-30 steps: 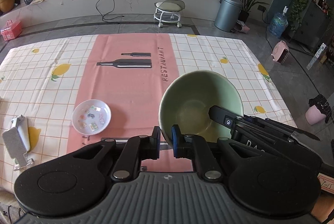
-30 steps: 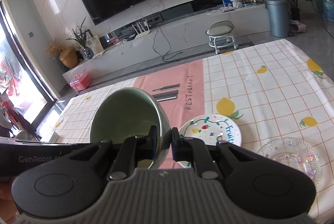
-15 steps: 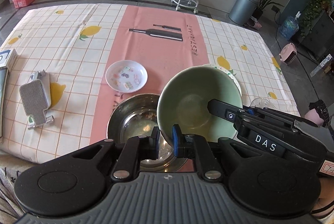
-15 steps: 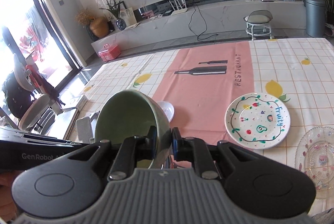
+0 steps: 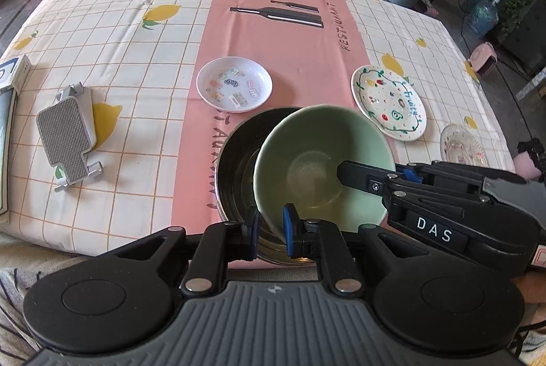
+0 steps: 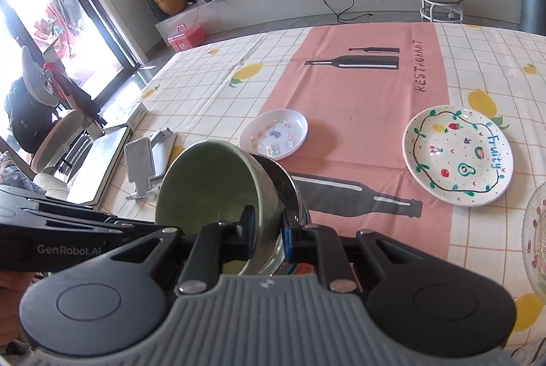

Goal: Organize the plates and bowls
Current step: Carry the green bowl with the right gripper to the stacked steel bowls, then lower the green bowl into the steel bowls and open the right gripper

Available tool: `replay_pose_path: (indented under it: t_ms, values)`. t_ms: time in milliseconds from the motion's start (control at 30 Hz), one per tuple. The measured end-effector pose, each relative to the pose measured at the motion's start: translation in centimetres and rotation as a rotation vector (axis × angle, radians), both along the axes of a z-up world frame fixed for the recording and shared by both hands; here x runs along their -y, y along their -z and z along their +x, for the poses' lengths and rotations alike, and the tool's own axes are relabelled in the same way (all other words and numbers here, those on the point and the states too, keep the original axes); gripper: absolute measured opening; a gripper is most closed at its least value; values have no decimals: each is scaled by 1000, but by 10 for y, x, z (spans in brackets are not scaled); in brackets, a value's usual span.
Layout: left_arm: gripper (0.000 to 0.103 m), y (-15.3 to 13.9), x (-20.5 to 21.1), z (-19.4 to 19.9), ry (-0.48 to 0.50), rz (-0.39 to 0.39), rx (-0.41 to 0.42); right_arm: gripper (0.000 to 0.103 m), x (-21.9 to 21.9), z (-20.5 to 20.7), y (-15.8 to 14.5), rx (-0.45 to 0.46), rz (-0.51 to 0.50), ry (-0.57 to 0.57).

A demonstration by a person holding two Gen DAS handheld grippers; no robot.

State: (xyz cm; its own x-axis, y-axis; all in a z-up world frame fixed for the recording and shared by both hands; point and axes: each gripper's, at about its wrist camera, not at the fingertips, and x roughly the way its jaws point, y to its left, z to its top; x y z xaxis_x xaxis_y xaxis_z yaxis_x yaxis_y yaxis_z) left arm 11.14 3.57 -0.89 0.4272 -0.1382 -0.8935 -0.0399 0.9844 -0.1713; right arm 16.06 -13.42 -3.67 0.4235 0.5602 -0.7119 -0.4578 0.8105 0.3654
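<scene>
since both grippers (image 5: 269,227) (image 6: 268,229) pinch the green bowl's (image 5: 317,161) rim, left jaws easing open, level it and lower gently into the steel bowl (image 5: 239,157).

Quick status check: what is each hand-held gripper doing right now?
Left hand-held gripper: jaws opening, green bowl rim still between the pads.
Right hand-held gripper: shut on the green bowl's rim.
</scene>
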Motion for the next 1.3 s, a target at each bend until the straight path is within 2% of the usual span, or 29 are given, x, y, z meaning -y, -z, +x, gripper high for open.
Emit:
replay_pose_path:
  t_ms: [67,233,367,500,567,633,700,767,833,933,1033,1100,1167,1267,1300]
  values:
    - [16,5,-1,-2,6,15,8,14,-4,1,5,-13,-12,-11]
    - [16,11,-9,-5,-24,-13,55,14,-14,0,11,0,-51,-13]
    - [16,14,-10,-8,-18,-8,107,14,-21,-3,12,44,-101,-11]
    - [17,18,-12,-11,-16,-21,168,13,-33,-12,13,131,-191,-18]
    - [17,19,-15,-13,-7,-31,195,13,-35,-14,14,159,-203,2]
    - [20,20,-16,-17,7,-28,243,12,-36,-16,16,185,-213,3]
    - [30,22,-16,-23,24,-7,322,12,-36,-15,16,188,-216,9]
    - [29,21,-16,-25,12,26,373,11,-37,-14,16,191,-224,5]
    - [30,18,-15,-28,9,40,414,5,-40,-13,16,204,-244,18]
    - [36,17,-16,-31,12,81,477,5,-44,-14,16,200,-251,22]
    - [38,21,-25,-28,-32,65,469,5,-49,-16,17,221,-287,21]
    - [44,24,-31,-25,-52,53,449,6,-53,-18,17,232,-314,7]
    - [44,27,-37,-24,-71,36,441,11,-56,-18,17,221,-308,-1]
    - [46,31,-42,-27,-49,-3,428,14,-59,-18,21,178,-303,16]
    - [46,32,-43,-27,-49,-14,424,13,-61,-20,22,190,-313,20]
